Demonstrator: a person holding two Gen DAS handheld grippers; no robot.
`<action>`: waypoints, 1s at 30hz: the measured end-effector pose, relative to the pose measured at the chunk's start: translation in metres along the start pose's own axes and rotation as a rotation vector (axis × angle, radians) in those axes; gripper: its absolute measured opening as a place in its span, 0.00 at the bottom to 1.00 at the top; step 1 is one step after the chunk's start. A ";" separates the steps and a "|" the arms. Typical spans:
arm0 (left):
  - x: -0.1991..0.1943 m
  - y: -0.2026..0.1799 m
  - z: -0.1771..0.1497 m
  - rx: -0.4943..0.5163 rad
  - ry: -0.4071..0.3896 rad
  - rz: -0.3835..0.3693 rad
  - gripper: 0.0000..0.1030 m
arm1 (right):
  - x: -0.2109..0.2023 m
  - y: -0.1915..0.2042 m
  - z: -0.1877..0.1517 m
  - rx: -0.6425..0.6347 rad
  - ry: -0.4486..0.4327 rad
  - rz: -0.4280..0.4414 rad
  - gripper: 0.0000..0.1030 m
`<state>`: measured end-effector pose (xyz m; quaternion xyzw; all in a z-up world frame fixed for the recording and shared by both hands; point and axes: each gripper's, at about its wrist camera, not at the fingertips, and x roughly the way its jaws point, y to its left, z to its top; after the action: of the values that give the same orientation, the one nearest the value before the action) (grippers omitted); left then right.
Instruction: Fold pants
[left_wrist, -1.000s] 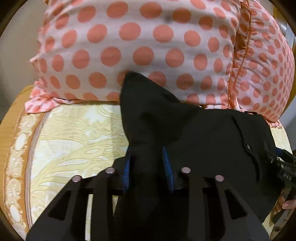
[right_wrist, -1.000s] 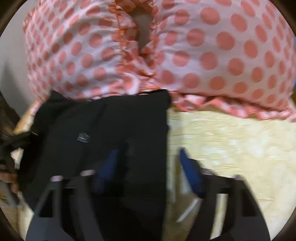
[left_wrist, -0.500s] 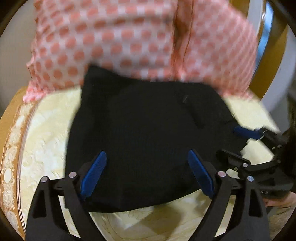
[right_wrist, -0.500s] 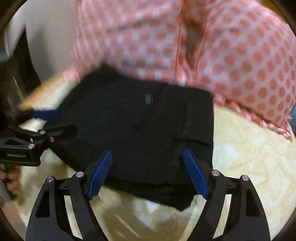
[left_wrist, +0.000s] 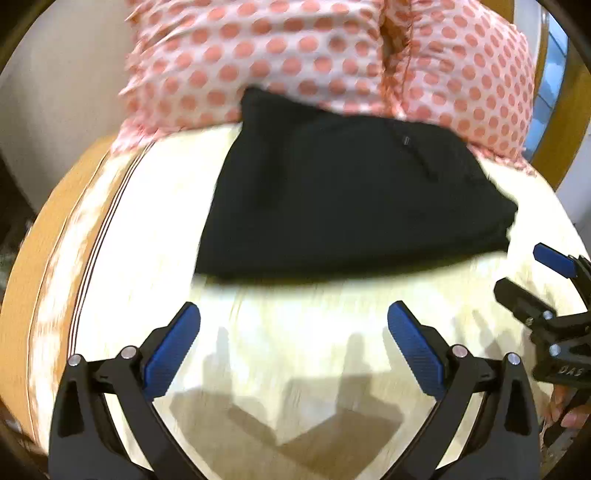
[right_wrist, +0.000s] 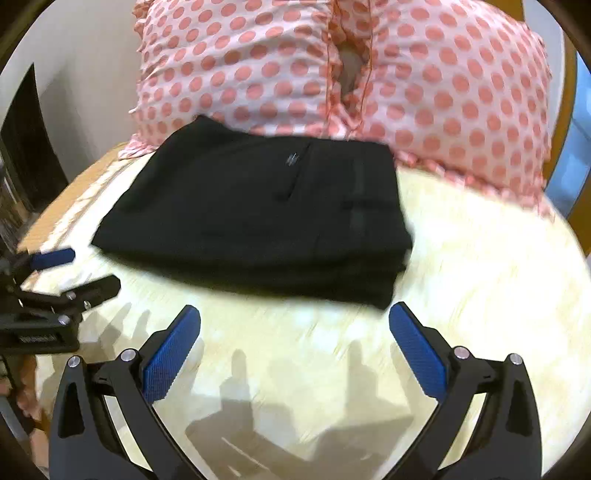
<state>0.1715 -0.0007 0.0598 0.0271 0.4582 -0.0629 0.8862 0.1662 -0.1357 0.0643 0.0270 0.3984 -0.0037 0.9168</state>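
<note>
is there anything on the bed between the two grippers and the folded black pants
Nothing visible. Only bare cream bedspread lies between the open left gripper, the open right gripper and the black pants.

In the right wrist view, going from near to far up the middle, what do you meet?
The right gripper with its jaws open and nothing between them → bare cream bedspread → folded black pants → pink polka-dot pillows at the back.
</note>
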 end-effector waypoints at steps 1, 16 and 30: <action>-0.004 0.002 -0.011 -0.010 -0.010 0.011 0.98 | -0.002 0.003 -0.007 0.008 0.006 0.005 0.99; -0.020 0.007 -0.069 -0.046 -0.083 0.130 0.98 | -0.008 0.026 -0.053 0.056 0.022 -0.057 0.99; -0.023 0.009 -0.083 -0.079 -0.155 0.118 0.98 | -0.011 0.029 -0.064 0.087 -0.042 -0.128 0.99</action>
<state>0.0927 0.0192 0.0308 0.0143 0.3881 0.0056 0.9215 0.1131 -0.1033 0.0298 0.0414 0.3795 -0.0801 0.9208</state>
